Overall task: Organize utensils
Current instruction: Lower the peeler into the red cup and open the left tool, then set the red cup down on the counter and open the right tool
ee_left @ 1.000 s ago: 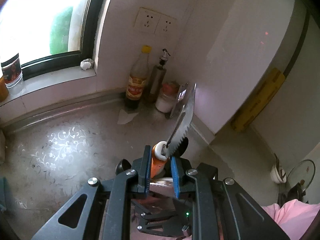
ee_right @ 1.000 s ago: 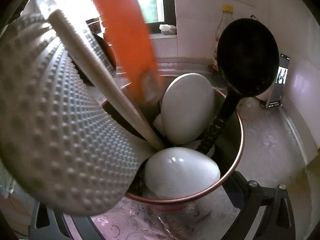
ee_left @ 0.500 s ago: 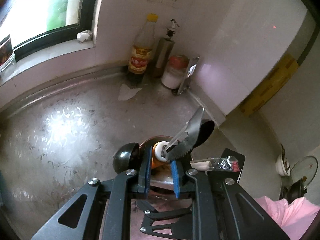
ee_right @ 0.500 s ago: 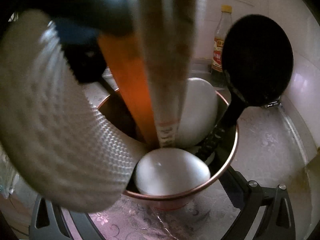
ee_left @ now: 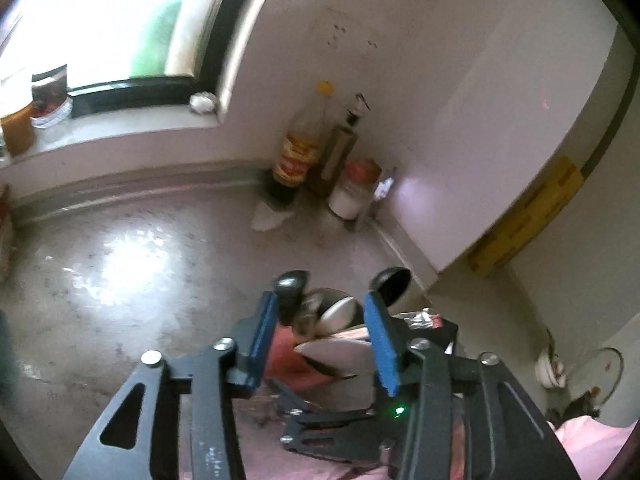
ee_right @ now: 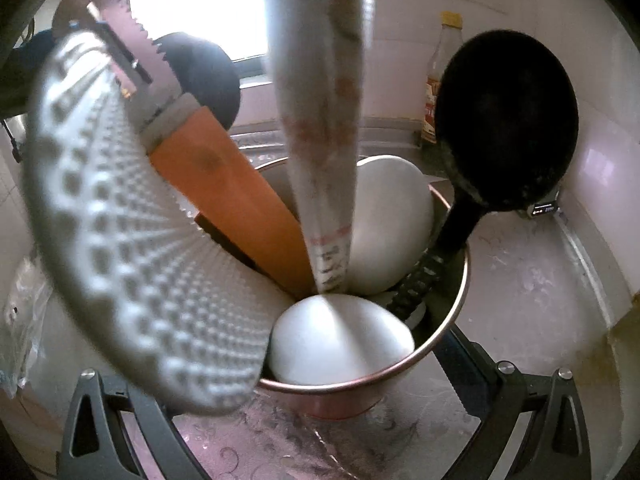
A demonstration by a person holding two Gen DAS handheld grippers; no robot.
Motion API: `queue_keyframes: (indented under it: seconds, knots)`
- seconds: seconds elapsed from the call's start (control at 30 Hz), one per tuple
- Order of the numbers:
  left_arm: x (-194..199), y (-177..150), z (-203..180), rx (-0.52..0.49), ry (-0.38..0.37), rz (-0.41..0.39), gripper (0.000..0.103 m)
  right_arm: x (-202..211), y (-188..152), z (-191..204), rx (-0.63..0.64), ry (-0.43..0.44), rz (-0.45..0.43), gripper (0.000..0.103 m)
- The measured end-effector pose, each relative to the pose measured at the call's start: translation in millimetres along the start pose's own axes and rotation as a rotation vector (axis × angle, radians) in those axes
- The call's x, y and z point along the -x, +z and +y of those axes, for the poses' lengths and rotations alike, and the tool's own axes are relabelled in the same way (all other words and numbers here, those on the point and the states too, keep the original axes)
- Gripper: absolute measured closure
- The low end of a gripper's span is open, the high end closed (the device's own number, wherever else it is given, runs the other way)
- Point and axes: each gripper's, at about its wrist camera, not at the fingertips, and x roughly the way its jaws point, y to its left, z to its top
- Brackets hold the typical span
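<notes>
Orange-handled serrated knife (ee_right: 224, 196) upright in the steel cup (ee_right: 448, 344), left hand-held gripper (ee_left: 320, 312) just opened, empty.

Both views are lit by daylight from a window (ee_left: 100, 20), which is blown out to white. A bright glare patch is thrown on the desk (ee_left: 132, 252). The left wrist view is smeared by motion blur. Edges are bent and darkened by fisheye distortion. The nearest utensils (ee_right: 132, 248) are rendered soft and out of focus.

Left hand-held gripper (ee_left: 320, 312) — jaws just parted, empty
</notes>
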Motion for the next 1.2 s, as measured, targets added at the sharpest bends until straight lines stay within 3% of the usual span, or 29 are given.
queue_keyframes:
  seconds: [0.13,0.3,0.6,0.7,0.87,1.2]
  knots:
    - [13.4,-7.5,12.2,0.019,0.025,-0.051,0.046,0.8,1.5,4.2,0.0,-0.002,0.003,0.0]
    - [23.9,-24.1,31.0,0.029,0.117,-0.096,0.028,6.2,1.7,4.2,0.01,-0.008,0.002,0.0]
    - [12.4,-52.4,57.0,0.058,0.255,-0.079,0.02,6.4,1.8,14.2,0.018,-0.019,0.001,0.0]
    - [2.3,-61.5,60.7,0.066,0.286,-0.072,0.01,9.6,1.9,14.3,0.021,-0.02,0.0,0.0]
    - [-12.0,-77.7,68.6,0.074,0.403,-0.065,0.009,9.7,1.3,16.6,0.023,-0.022,-0.001,0.0]
    - [-33.4,-104.4,81.7,0.091,0.521,-0.021,0.009,18.8,-3.4,25.2,0.016,-0.026,0.002,0.0]
